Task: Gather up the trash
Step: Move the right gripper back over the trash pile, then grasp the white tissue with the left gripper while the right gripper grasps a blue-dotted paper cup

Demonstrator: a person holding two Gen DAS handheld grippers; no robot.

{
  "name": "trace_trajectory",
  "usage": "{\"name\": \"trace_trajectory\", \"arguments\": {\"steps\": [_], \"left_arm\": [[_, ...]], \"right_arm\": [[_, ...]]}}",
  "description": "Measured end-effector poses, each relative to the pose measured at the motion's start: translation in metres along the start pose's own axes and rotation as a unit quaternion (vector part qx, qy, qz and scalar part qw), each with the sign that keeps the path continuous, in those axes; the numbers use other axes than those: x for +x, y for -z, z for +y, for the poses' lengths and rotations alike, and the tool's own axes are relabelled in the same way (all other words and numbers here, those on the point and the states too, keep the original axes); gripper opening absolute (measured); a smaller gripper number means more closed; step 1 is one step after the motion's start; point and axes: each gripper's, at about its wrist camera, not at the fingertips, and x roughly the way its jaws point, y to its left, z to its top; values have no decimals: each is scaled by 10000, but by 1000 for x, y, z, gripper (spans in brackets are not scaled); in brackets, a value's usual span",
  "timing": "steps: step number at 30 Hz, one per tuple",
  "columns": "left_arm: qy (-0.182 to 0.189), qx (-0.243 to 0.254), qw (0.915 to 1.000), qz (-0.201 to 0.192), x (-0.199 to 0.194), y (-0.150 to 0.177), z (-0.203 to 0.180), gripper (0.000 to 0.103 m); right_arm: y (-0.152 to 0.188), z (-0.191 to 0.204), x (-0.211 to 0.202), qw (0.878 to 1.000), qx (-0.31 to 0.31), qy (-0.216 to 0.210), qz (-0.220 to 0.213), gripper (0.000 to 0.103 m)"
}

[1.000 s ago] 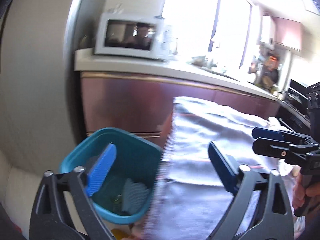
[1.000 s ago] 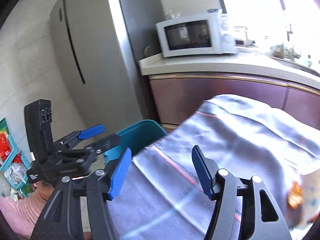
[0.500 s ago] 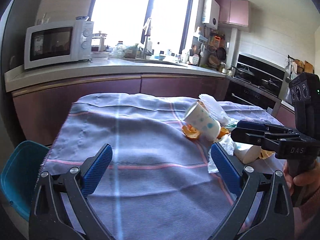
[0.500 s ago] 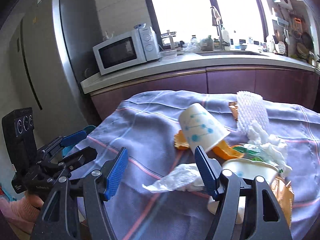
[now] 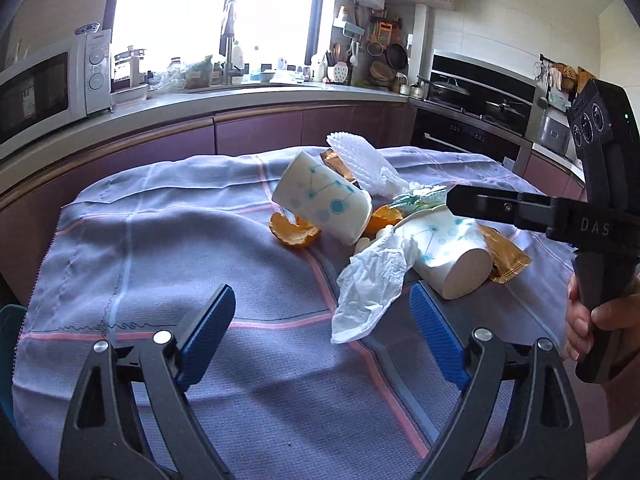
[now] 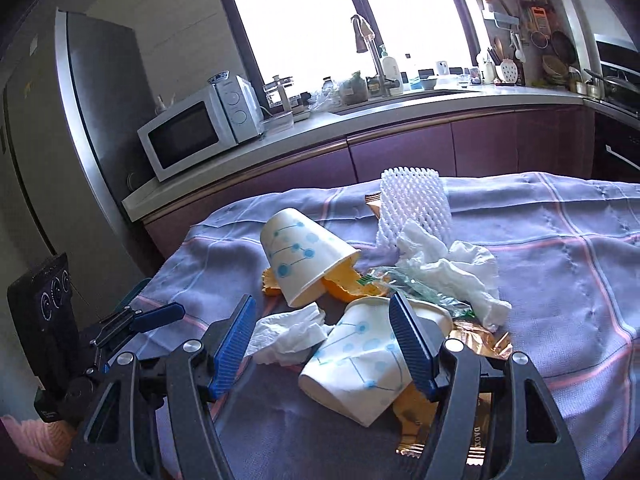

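Observation:
Trash is piled on a purple checked tablecloth point(image 5: 160, 248). One dotted paper cup point(image 5: 320, 204) point(image 6: 304, 264) leans on orange peel point(image 5: 294, 232). A second cup point(image 5: 448, 252) point(image 6: 360, 364) lies on its side beside a white tissue point(image 5: 368, 284) point(image 6: 288, 336). A foam fruit net point(image 6: 412, 204) and a gold wrapper point(image 5: 504, 260) are also in the pile. My left gripper point(image 5: 320, 292) is closing, with nothing between its pads; the tissue lies just ahead. My right gripper point(image 6: 322, 300) hovers open over the lying cup and the tissue, touching neither.
A teal bin's rim point(image 5: 8, 332) shows at the table's left edge. Behind the table runs a counter with a microwave point(image 6: 192, 132) and a sink, next to a steel fridge point(image 6: 60, 140). More crumpled tissue point(image 6: 452, 268) lies right of the cups.
Both views have swung right, away from the teal bin and onto the trash pile, which is now close ahead. The left jaws have narrowed a little.

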Motion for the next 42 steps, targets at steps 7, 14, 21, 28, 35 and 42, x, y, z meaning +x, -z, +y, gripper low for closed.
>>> {"name": "trace_trajectory", "arguments": {"steps": [7, 14, 21, 28, 35, 42], "left_arm": [[89, 125, 9992, 363, 22, -3, -11, 76], [153, 72, 9975, 688, 38, -9, -13, 55], [308, 12, 9961, 829, 45, -12, -11, 24], [415, -115, 9960, 787, 44, -13, -4, 10], [369, -235, 9971, 627, 28, -13, 6, 9], [301, -448, 9973, 489, 14, -11, 20, 9]], "right_arm": [[-2, 4, 7, 9998, -27, -209, 47, 66], [-9, 14, 34, 9980, -63, -567, 279, 66], [-15, 11, 55, 9962, 165, -688, 505, 66], [-21, 2, 56, 9960, 278, -663, 538, 65], [-16, -8, 30, 9975, 223, -506, 432, 65], [11, -11, 6, 9988, 139, 48, 457, 65]]}}
